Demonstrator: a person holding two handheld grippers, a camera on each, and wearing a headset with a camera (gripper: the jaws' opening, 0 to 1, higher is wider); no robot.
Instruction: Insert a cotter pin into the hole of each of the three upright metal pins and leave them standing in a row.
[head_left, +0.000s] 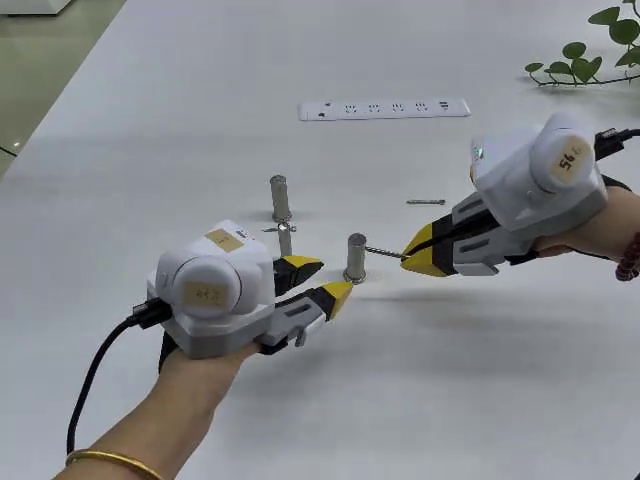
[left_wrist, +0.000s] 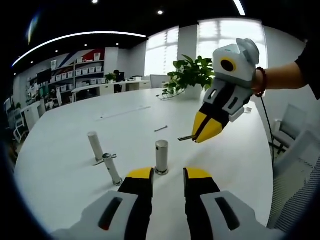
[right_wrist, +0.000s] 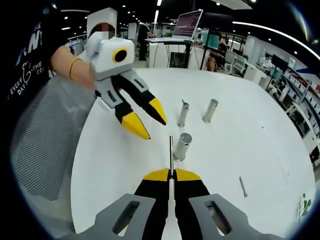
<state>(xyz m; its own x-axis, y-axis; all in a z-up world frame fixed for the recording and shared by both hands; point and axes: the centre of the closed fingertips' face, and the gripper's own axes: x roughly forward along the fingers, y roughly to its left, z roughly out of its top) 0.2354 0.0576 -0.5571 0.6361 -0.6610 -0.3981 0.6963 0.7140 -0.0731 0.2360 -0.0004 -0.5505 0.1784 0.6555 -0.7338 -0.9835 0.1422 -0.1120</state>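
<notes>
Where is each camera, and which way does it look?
Head view: on the person's head, looking down at the table; the left hand holds the left gripper, the right hand the right gripper.
Left gripper view: on the left gripper, looking along its open jaws at the nearest metal pin; the right hand shows.
Right gripper view: on the right gripper, looking along its shut jaws and cotter pin at that pin; the left hand shows.
Shared: the gripper views face each other across that pin.
</notes>
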